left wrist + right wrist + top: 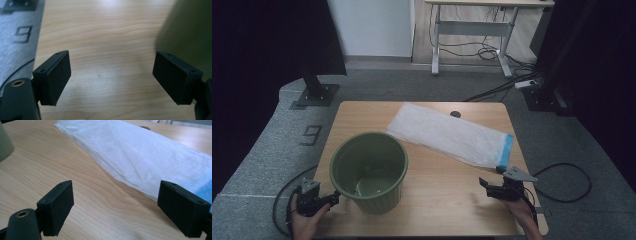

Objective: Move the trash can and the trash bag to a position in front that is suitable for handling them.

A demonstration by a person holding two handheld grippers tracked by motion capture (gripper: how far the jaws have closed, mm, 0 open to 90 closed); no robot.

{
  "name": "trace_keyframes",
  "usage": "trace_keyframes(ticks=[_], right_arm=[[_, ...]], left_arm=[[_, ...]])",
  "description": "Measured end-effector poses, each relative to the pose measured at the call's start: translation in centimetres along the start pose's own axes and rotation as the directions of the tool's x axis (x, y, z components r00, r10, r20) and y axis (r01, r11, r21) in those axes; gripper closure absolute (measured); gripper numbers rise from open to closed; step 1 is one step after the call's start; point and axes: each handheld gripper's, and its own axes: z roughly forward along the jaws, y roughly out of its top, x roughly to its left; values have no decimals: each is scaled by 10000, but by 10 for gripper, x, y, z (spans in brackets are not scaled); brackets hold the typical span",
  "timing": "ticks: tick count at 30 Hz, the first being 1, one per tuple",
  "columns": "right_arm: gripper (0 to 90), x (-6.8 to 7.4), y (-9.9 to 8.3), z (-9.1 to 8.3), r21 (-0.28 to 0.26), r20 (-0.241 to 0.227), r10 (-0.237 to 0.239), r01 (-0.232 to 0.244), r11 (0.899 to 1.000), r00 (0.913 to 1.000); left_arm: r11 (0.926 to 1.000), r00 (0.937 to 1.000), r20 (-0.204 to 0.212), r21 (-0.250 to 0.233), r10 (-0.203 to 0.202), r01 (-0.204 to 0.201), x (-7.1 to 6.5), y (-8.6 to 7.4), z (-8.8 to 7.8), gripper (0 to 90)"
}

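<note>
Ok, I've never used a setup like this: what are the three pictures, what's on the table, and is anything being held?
No robot here: a person holds a two-jaw tool in each hand. The high view looks down on the wooden table from the person's side. There the left tool sits beside a green bin, and the right tool sits near the blue-edged end of a flat white plastic bag. The other two pictures come from cameras riding on each tool, looking along its black jaws. In both, the jaws stand wide apart with only bare wood between them, so nothing is held.
</note>
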Motion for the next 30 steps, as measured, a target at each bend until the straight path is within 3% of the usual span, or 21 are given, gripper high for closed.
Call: trace_keyframes(ticks=[3,6,9,10,11,12,14,16,17,18,22,23,25,28,29,30], right_arm=[[132,0,-1,-2,93,54,-70,70,9999,10000],[134,0,-4,-2,253,107,-226,223,9994,9997],[152,-2,-6,-2,310,313,-302,292,9991,9991],[152,-2,-6,-2,310,313,-302,292,9991,9991],[160,-2,-5,-3,195,349,-273,266,9995,9990],[160,-2,-5,-3,195,349,-273,266,9995,9990],[162,0,-4,-4,69,366,-334,332,9994,9988],[162,1,-3,-4,14,338,-412,412,9991,9986],[162,2,-3,-4,25,291,-455,455,9990,9985],[162,2,-3,-4,25,291,-455,455,9990,9985],[172,2,-3,-5,31,254,-469,469,9989,9986],[173,2,-3,-5,29,252,-467,467,9989,9986],[174,2,-3,-6,36,243,-464,464,9989,9986],[181,1,-4,-6,44,239,-469,468,9989,9986],[188,2,-3,-5,-64,264,-511,513,9987,9983],[188,2,-3,-5,-64,264,-511,513,9987,9983]], left_arm=[[9995,9977,648,-253,216,-200,2,0,-5,151],[9980,9931,1000,-191,613,-597,1,0,-7,140],[9947,9833,1501,-174,1033,-1018,1,0,-13,142],[9925,9758,1809,-275,1225,-1194,1,-1,-17,142],[9864,9560,2431,-530,1641,-1558,0,-2,-25,144],[9864,9560,2431,-530,1641,-1558,0,-2,-25,146],[9786,9329,2957,-667,2058,-1947,-4,-2,-31,146],[9694,9068,3428,-772,2454,-2332,-10,0,-35,146],[9578,8818,3746,-913,2865,-2724,-20,3,-37,146],[9578,8818,3746,-913,2865,-2724,-20,3,-37,145],[9371,8436,4090,-1234,3479,-3266,-39,10,-37,141],[9257,8282,4162,-1228,3754,-3579,-45,14,-36,136],[9223,8277,4105,-1178,3827,-3680,-47,16,-34,124],[9188,8193,4210,-1135,3892,-3782,-50,20,-29,131],[9139,8133,4238,-1088,3986,-3912,-53,23,-24,132],[9139,8133,4238,-1088,3986,-3912,-53,23,-24,135]])
